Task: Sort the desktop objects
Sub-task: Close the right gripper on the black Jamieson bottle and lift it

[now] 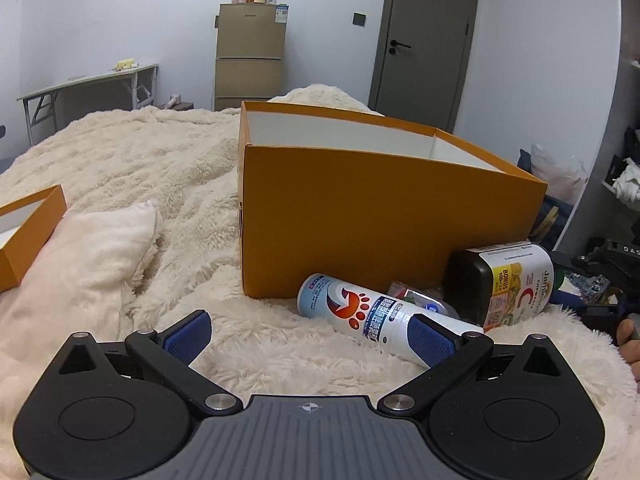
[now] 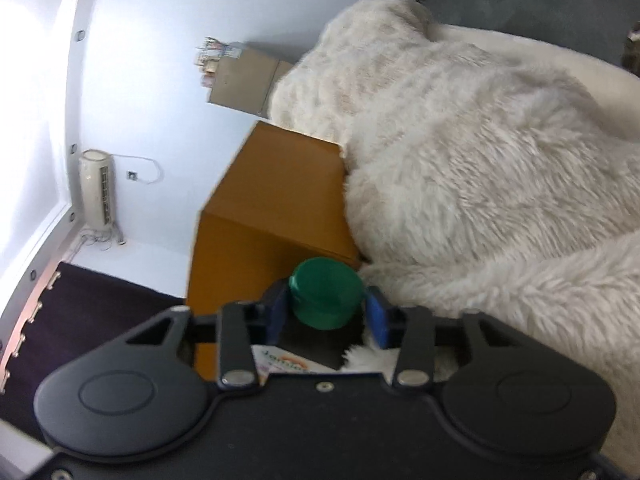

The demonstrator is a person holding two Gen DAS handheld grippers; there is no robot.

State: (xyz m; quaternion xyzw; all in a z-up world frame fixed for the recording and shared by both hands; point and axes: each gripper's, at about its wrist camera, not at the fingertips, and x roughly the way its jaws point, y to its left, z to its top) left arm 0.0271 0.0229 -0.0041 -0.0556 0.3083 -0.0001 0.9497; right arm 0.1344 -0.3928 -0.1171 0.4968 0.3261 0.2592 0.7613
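Note:
An open orange box [image 1: 384, 216] stands on the fluffy cream blanket. In front of it lie a white spray can [image 1: 372, 316] with a paw print, a small wrapped item [image 1: 416, 296], and a dark vitamin bottle [image 1: 504, 284] on its side. My left gripper [image 1: 308, 336] is open above the blanket, its right pad near the can's end. In the right wrist view, my right gripper [image 2: 326, 312] is shut on the vitamin bottle's green cap [image 2: 324, 296], with the orange box [image 2: 272, 216] just beyond.
An orange box lid [image 1: 28, 232] lies at the left on a pale pillow [image 1: 80, 264]. A folding table [image 1: 88, 84], a cabinet [image 1: 248, 52] and a grey door [image 1: 424, 36] stand behind the bed. Clutter lies at the right edge.

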